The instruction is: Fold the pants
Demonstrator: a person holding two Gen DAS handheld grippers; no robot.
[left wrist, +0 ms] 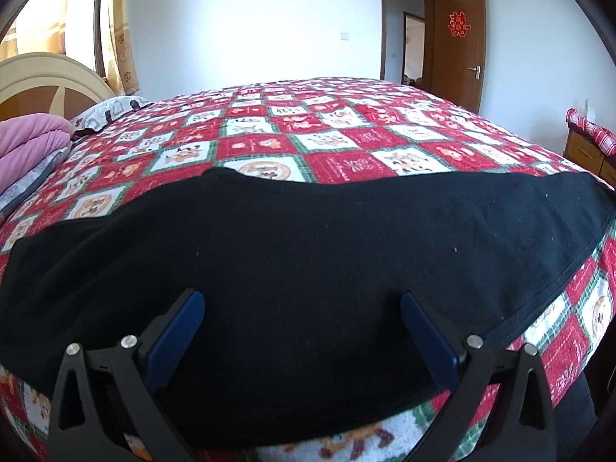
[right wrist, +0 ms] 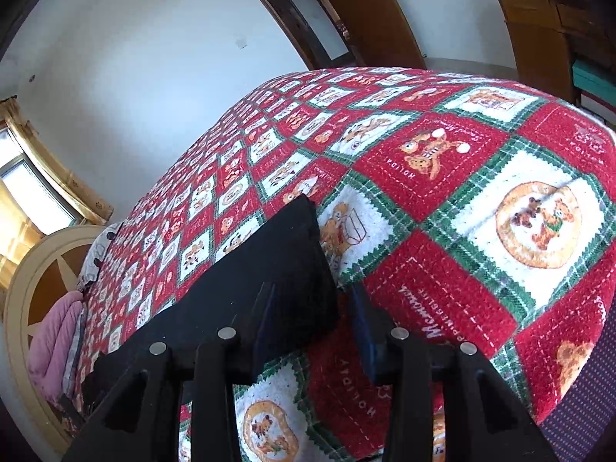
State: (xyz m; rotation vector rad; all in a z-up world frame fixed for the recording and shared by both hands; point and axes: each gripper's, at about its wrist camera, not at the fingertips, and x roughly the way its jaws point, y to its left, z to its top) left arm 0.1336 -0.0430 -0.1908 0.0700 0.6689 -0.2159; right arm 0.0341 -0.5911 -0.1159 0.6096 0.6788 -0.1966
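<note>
**Black pants lying flat on the bear-print bedspread, both claws open**

Nearest the left wrist camera, the left gripper [left wrist: 302, 300] is spreading its blue-padded fingers wide over the black pants [left wrist: 308, 261], gripping nothing; whether the tips are touching the cloth cannot be told. The pants are stretching across the near edge of the bedspread [left wrist: 327, 131], a hemmed edge curving down on the right of that view.

In the right wrist view, the right gripper [right wrist: 308, 288] is standing partly open at the end of the pants [right wrist: 269, 269]: its left finger is lying over the black cloth, its right finger is sitting just beside the cloth's edge over bare bedspread [right wrist: 442, 177], and nothing is pinched between them.

Only the right wrist view is showing readable writing on the bedspread's red squares: "HOLIDAY" near the gripper and a partial "HOLIDA" by a bear further out. Other lettering is too distorted to read.

Further from the pants, a folded pink quilt [left wrist: 27, 146] and a patterned pillow [left wrist: 111, 109] are resting at the headboard [left wrist: 50, 77] end of the bedspread, seen in both views. Beyond the bedspread, only the left wrist view is showing the open brown door [left wrist: 458, 50] bearing a red double-happiness character [left wrist: 459, 25], and a curtain [left wrist: 121, 38] beside the window. A wooden cabinet [left wrist: 589, 154] with a red plaid cover is standing past the pants' right end.
</note>
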